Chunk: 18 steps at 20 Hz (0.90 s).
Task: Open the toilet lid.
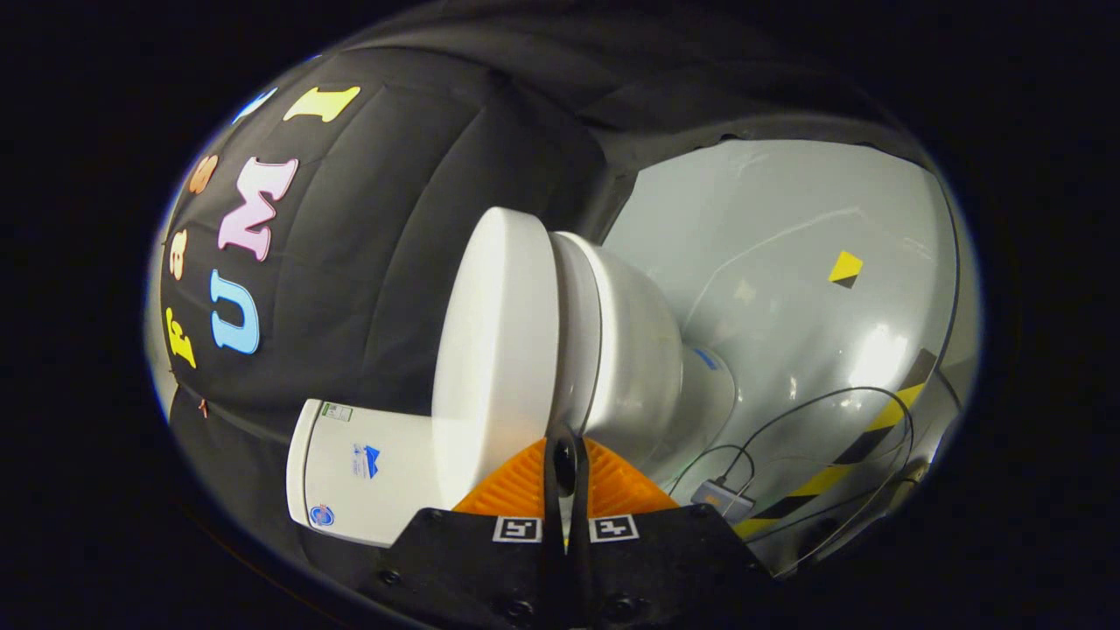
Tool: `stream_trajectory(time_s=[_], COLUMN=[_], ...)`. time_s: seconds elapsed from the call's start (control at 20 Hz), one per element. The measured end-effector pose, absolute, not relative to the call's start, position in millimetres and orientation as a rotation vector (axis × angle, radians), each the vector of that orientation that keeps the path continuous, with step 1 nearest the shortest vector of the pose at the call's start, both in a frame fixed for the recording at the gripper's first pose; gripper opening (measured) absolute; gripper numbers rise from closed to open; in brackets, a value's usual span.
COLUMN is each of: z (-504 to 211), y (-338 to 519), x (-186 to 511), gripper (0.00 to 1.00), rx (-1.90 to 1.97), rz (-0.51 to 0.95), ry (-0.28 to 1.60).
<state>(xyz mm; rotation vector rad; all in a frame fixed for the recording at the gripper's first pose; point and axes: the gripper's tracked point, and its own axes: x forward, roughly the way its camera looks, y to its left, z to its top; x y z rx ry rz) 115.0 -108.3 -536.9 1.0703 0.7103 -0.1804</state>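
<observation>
The view is rolled on its side, so the white toilet lies sideways in it. Its lid [497,350] rests flat against the seat and bowl [630,359], with the tank [363,472] behind it against the cloth wall. My gripper [564,446] is shut, its fingers pressed together with nothing between them. The tips sit right at the lid's rim, at the seam between the lid and the seat. I cannot tell whether they touch it.
Beyond the bowl lies the grey glossy floor [787,262]. A small grey box [723,500] with looping black cables rests on it close to the fingers. A yellow-and-black tape stripe [862,442] and a small yellow-black marker [845,268] are stuck to the floor.
</observation>
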Motion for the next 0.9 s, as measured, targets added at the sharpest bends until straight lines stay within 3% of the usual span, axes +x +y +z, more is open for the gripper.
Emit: stream_trajectory(time_s=[0.5,0.9], z=[-509,-412], y=[-105,-76], x=[116,130], gripper=[0.05,0.05], rx=[0.76,0.399], rz=[-0.184,-0.155], ry=[0.727,0.638])
